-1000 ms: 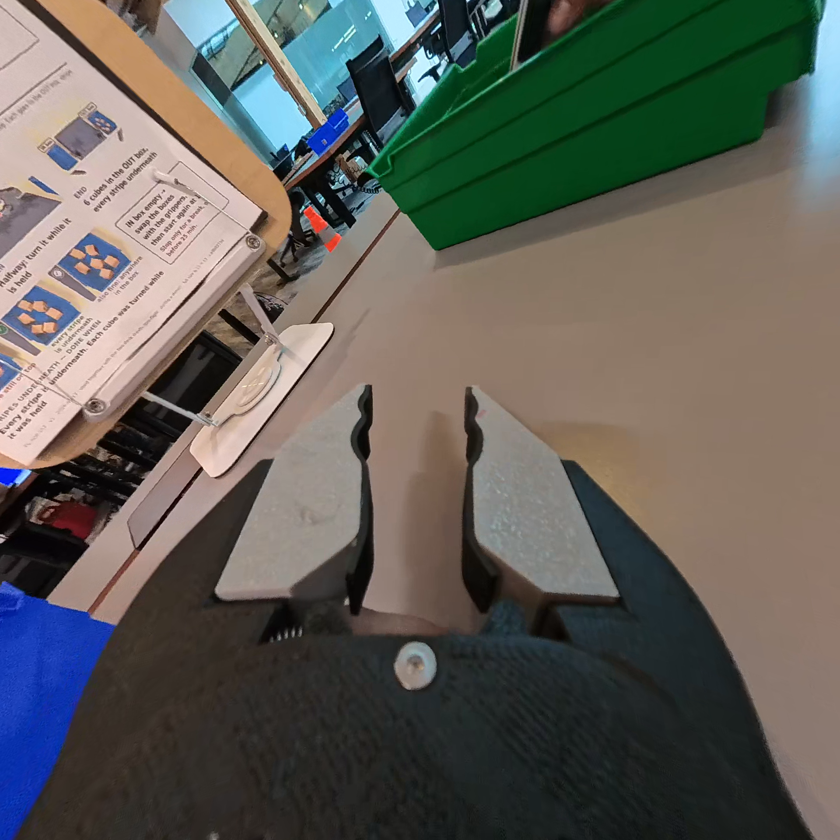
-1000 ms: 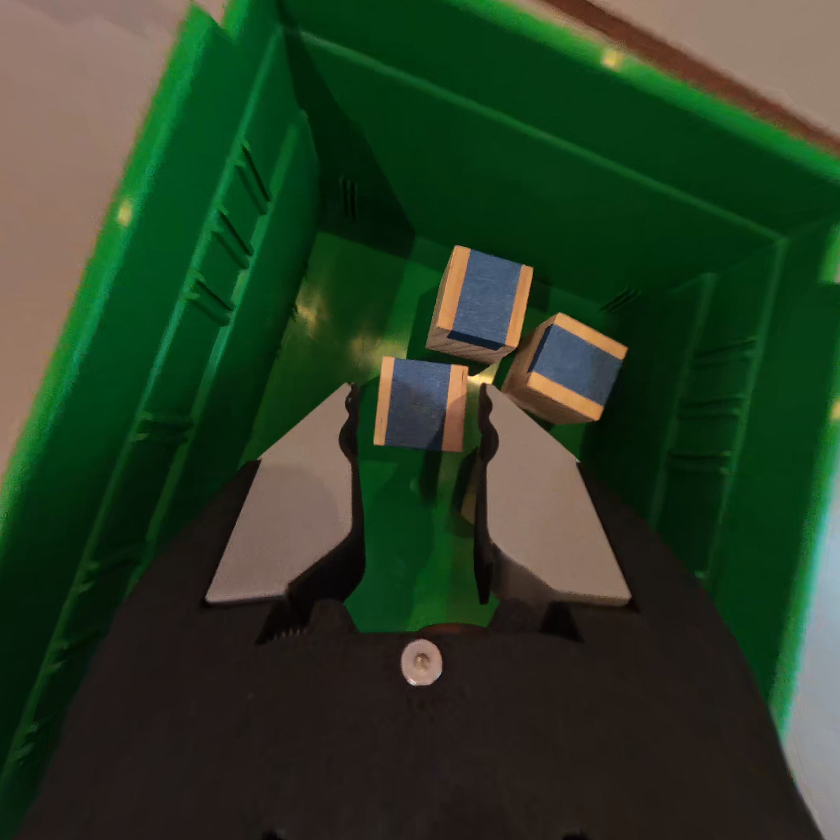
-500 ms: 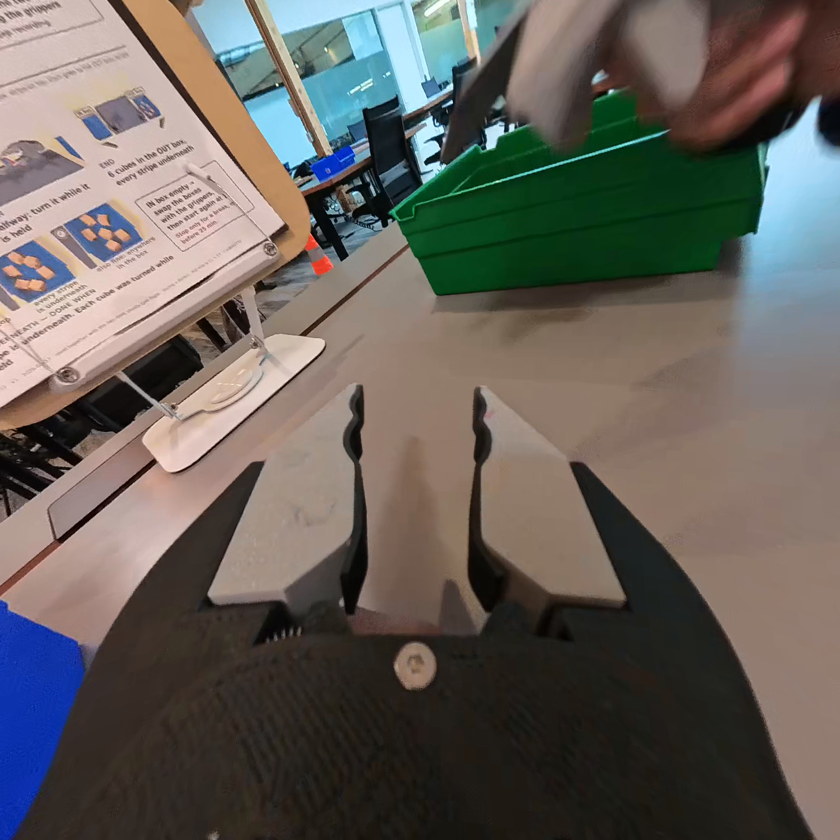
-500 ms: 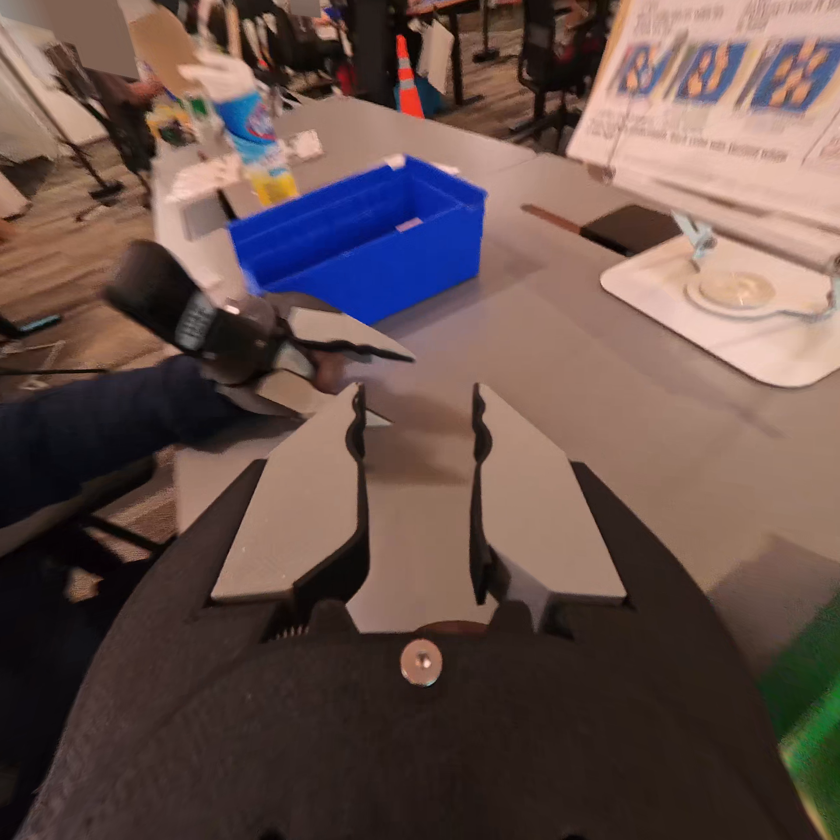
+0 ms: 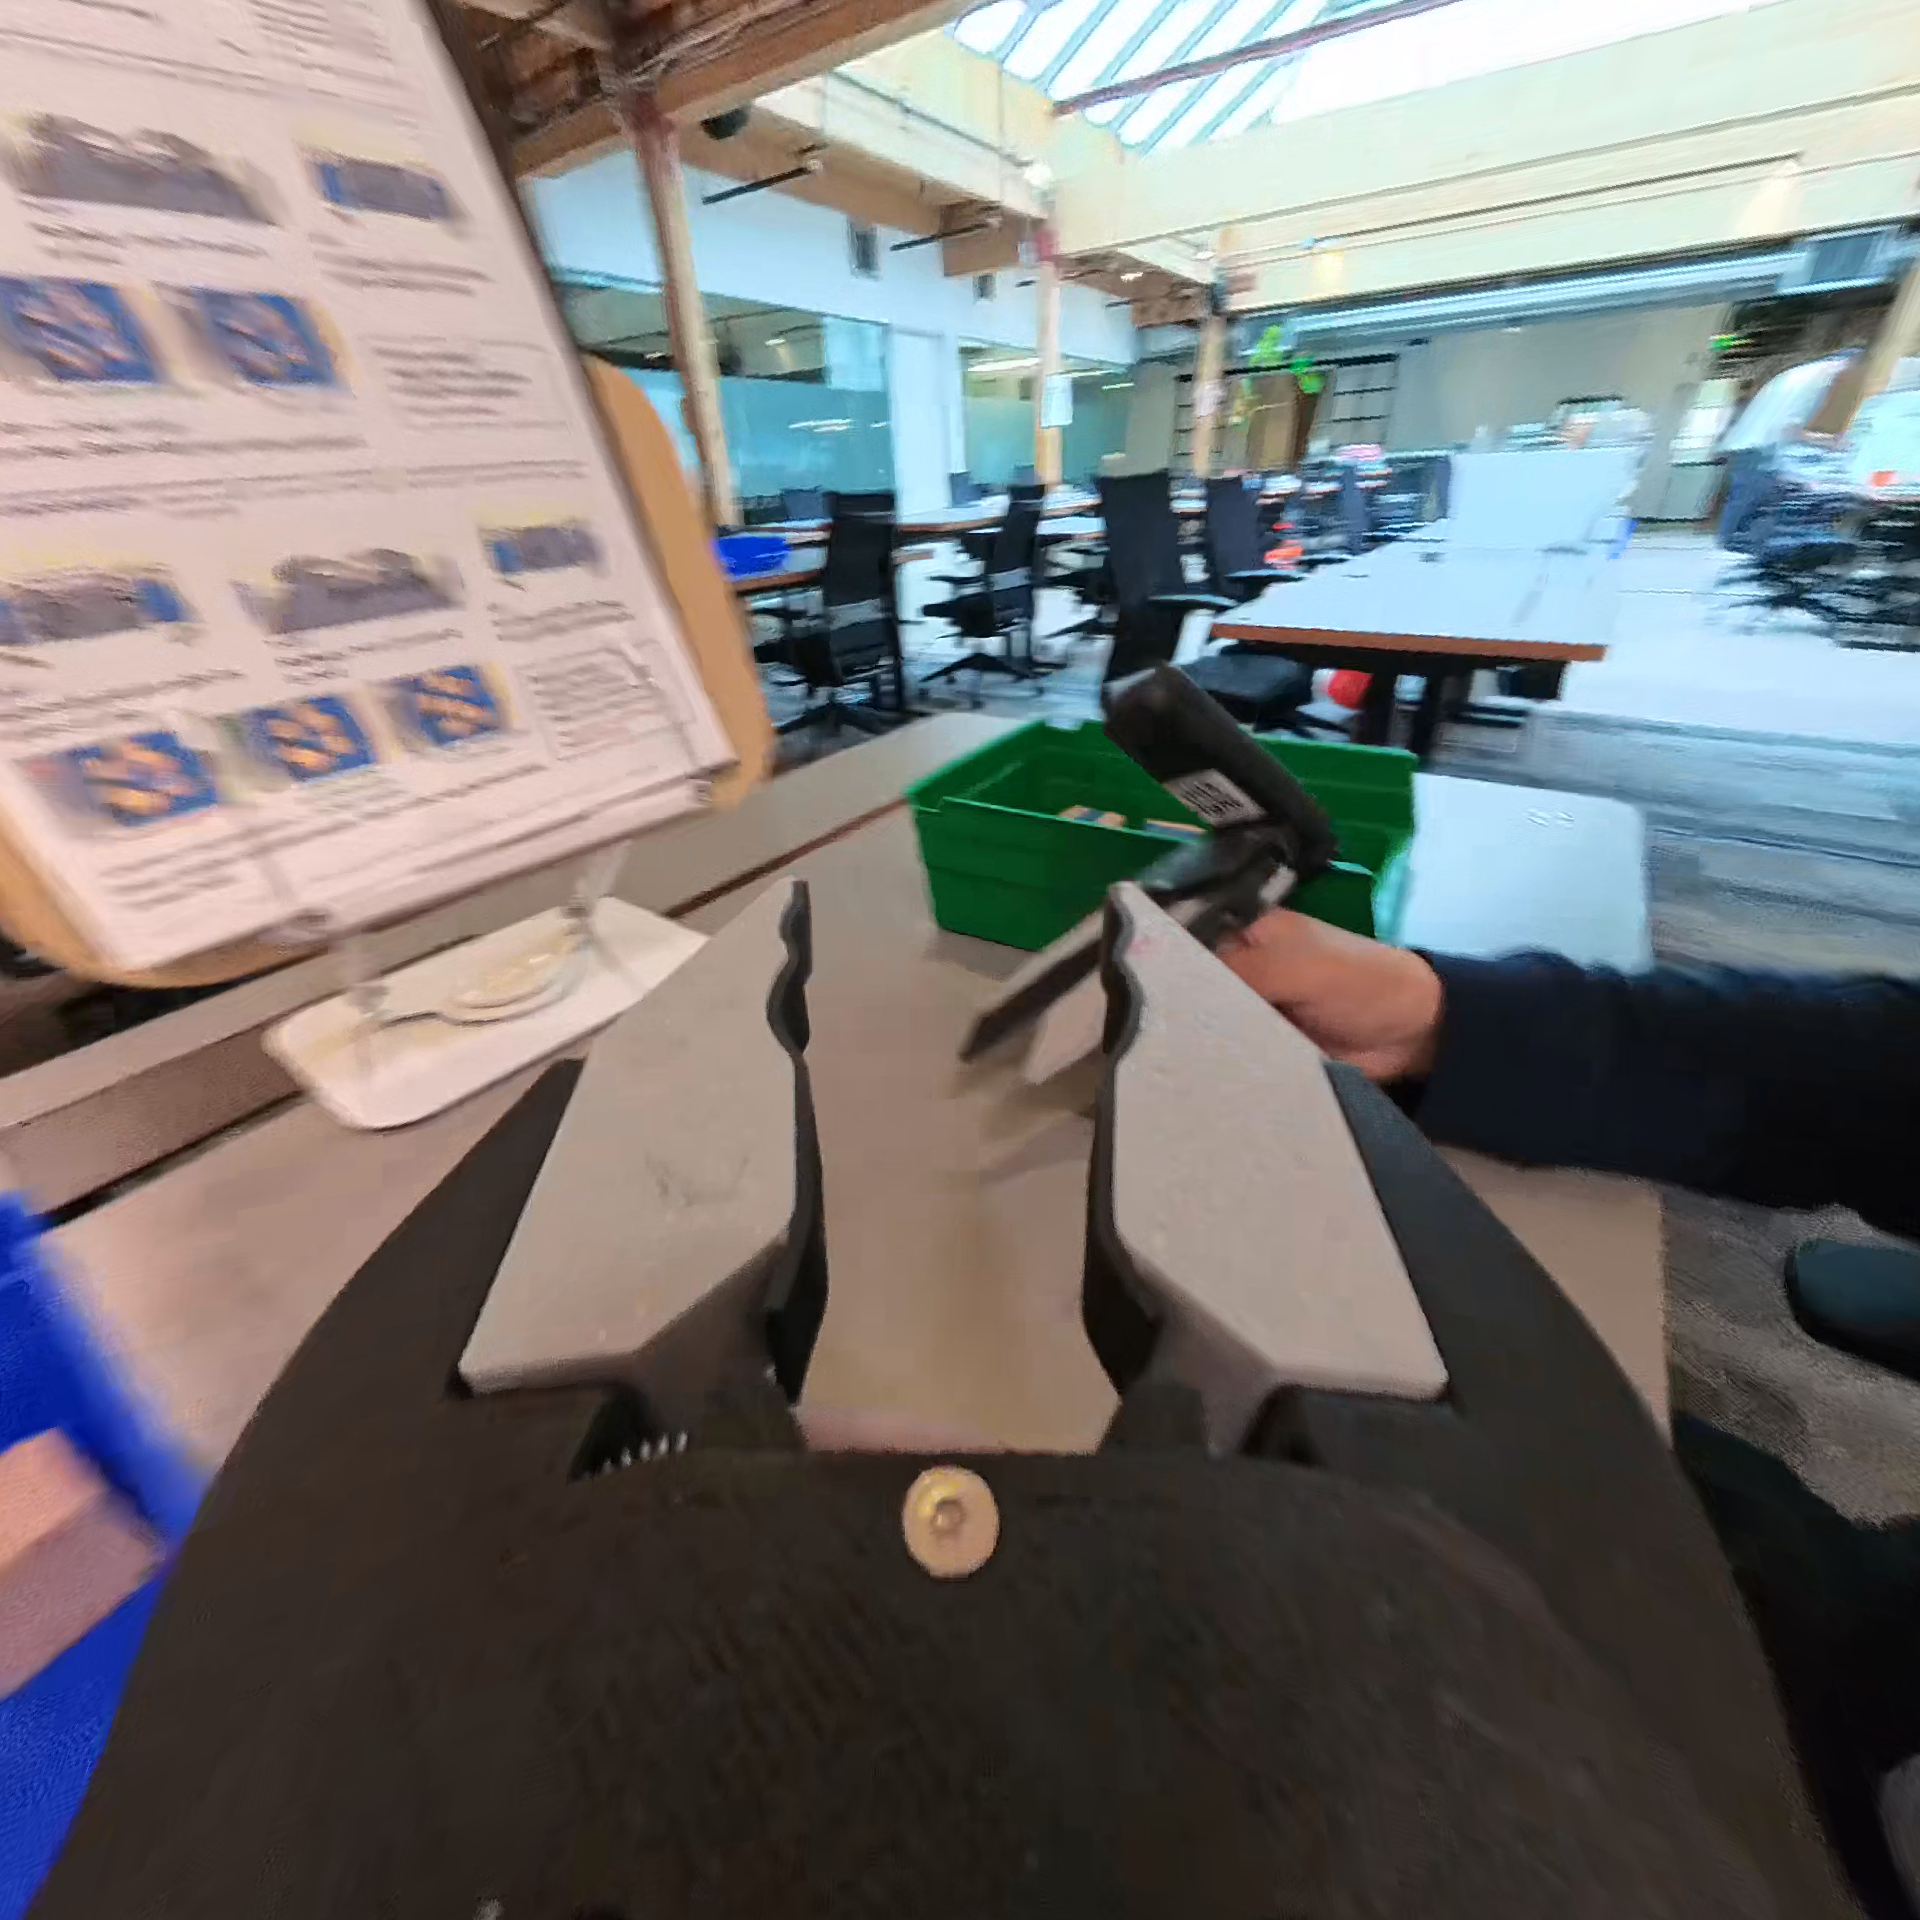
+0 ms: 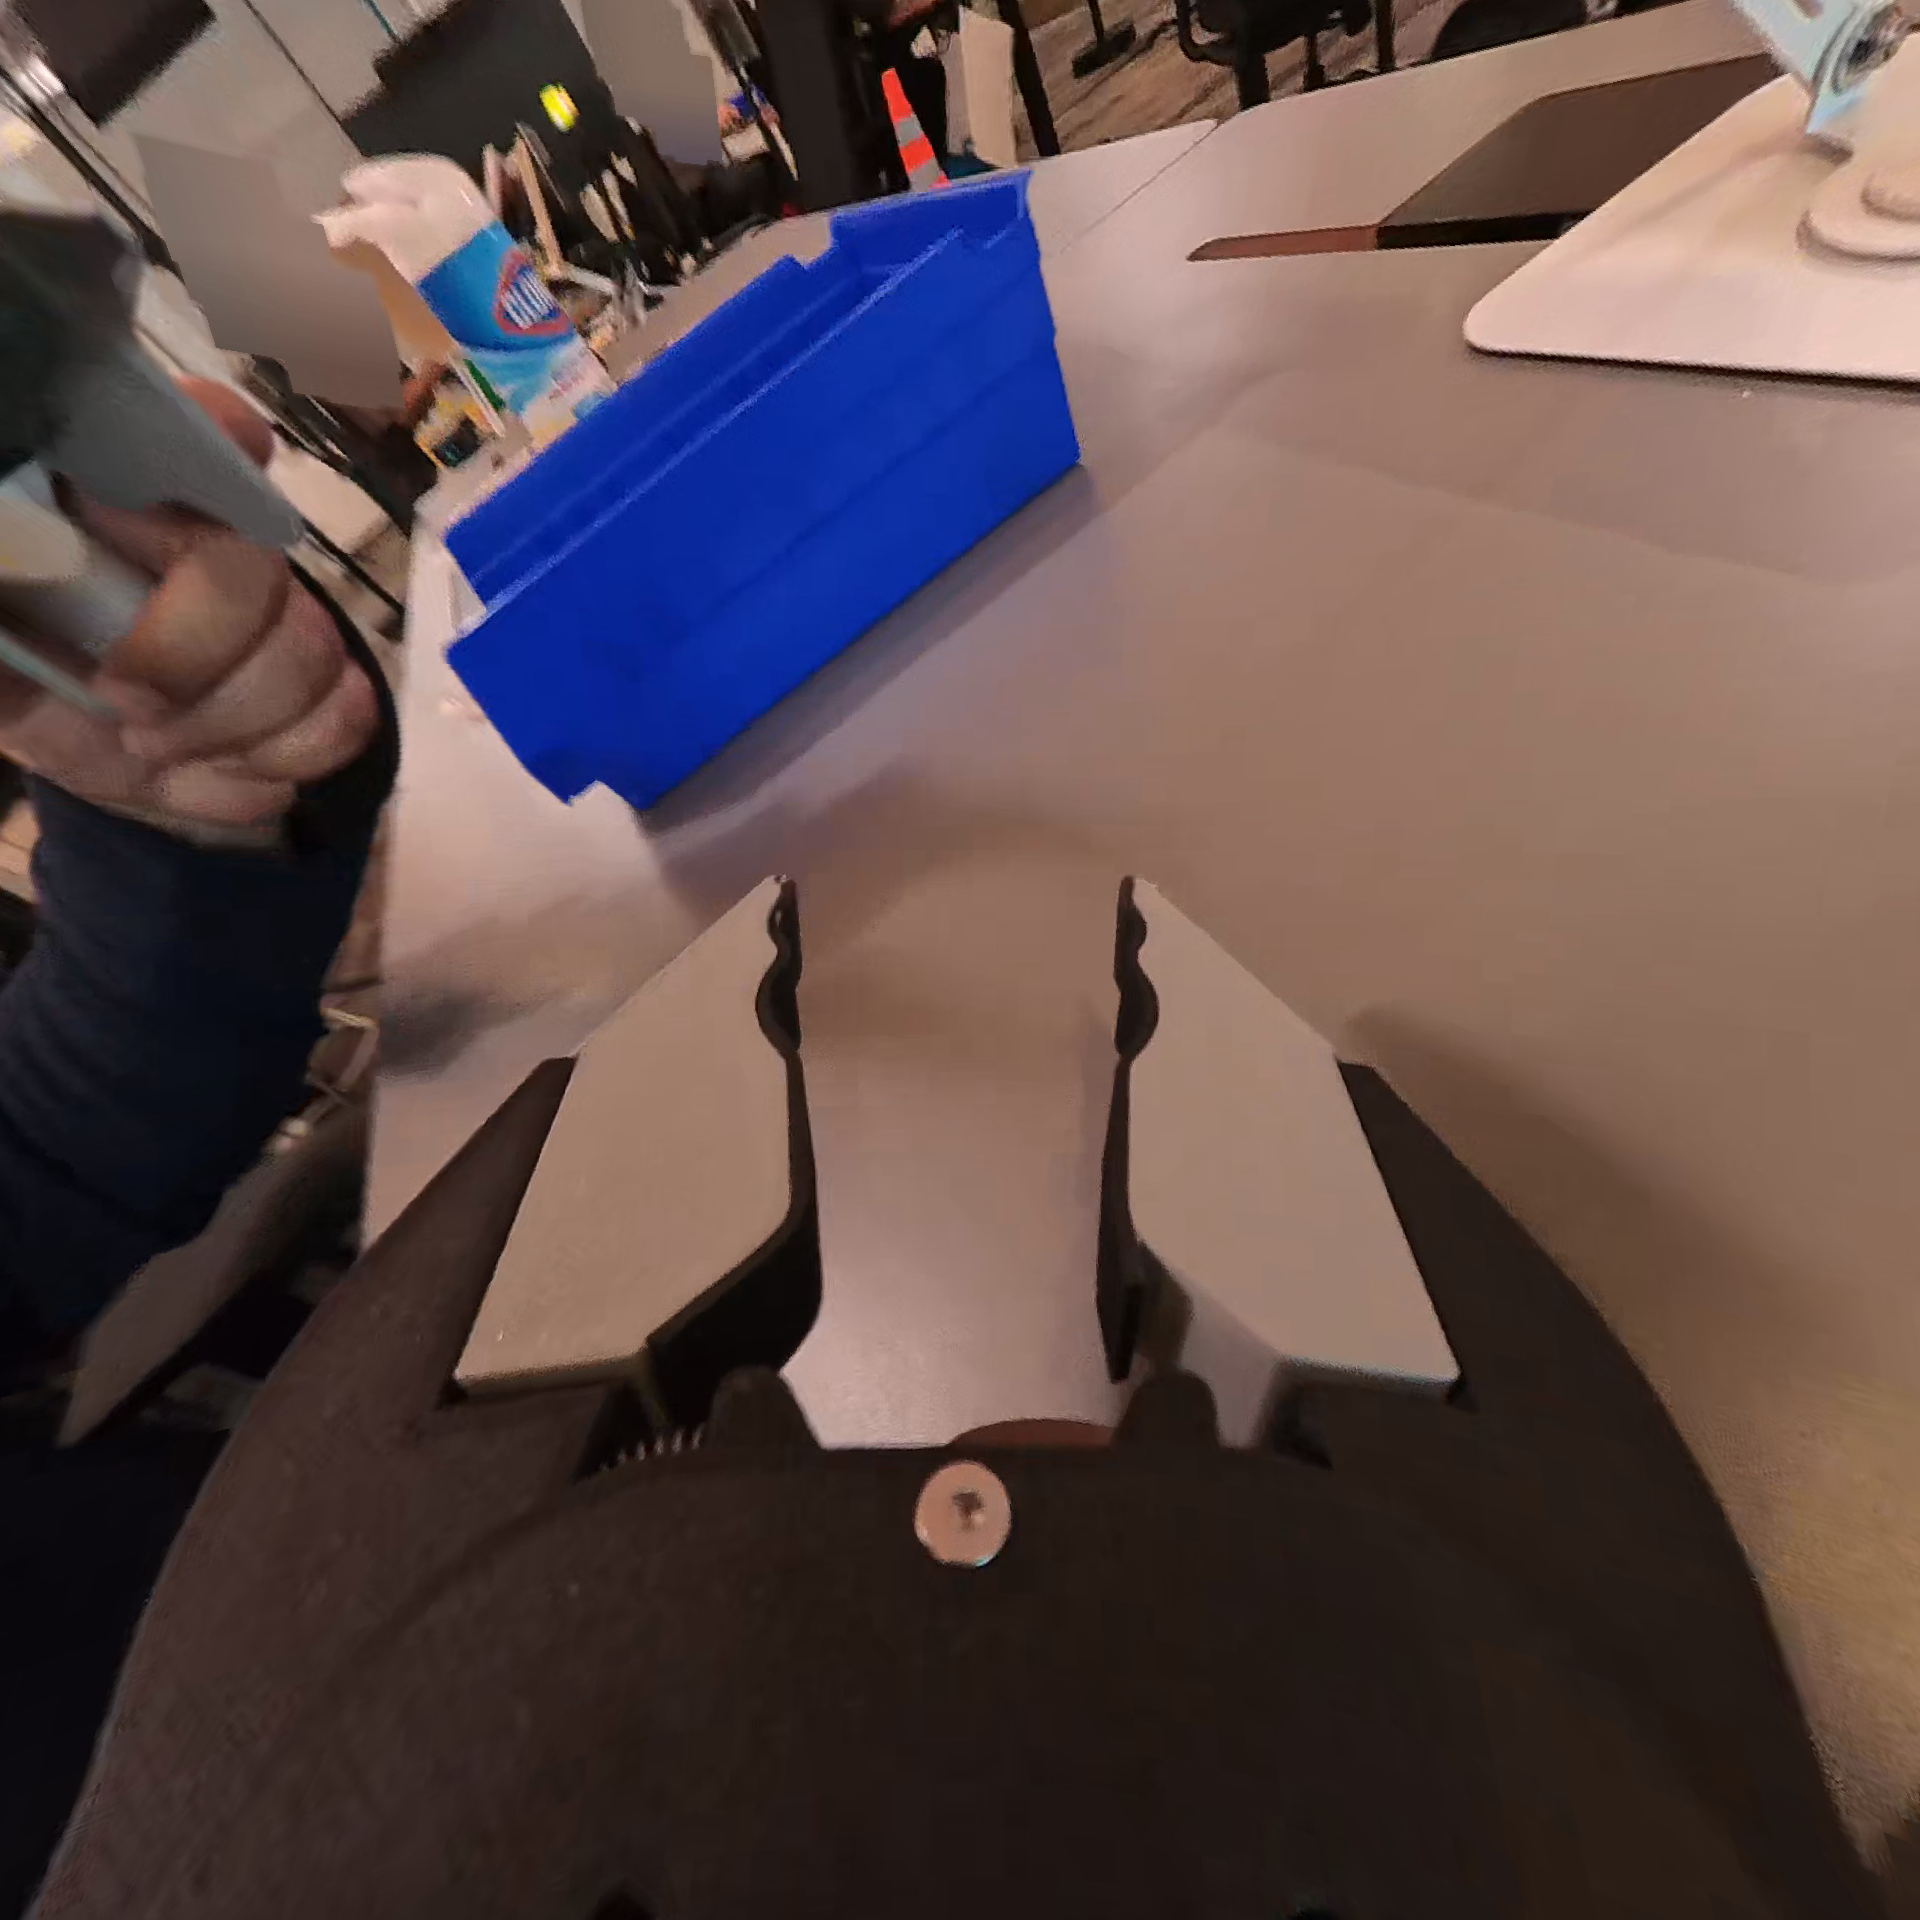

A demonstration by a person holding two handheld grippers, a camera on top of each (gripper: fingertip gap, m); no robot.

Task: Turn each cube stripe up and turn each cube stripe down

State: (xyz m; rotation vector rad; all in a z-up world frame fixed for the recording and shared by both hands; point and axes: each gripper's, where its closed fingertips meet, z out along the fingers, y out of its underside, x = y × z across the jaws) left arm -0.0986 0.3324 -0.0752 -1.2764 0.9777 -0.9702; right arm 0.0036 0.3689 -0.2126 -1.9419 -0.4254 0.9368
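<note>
Left wrist view shows my left gripper (image 5: 951,935) over the grey table (image 5: 904,1195), its 2 fingers apart with nothing between them. Ahead sits the green bin (image 5: 1023,878), and a cube (image 5: 1091,817) with a blue stripe peeks over its rim. My right hand (image 5: 1340,997) holds the other tool just in front of that bin. In the right wrist view my right gripper (image 6: 956,899) is spread and empty too, facing the blue bin (image 6: 790,540). An instruction sheet (image 5: 291,499) stands on a white base at left.
</note>
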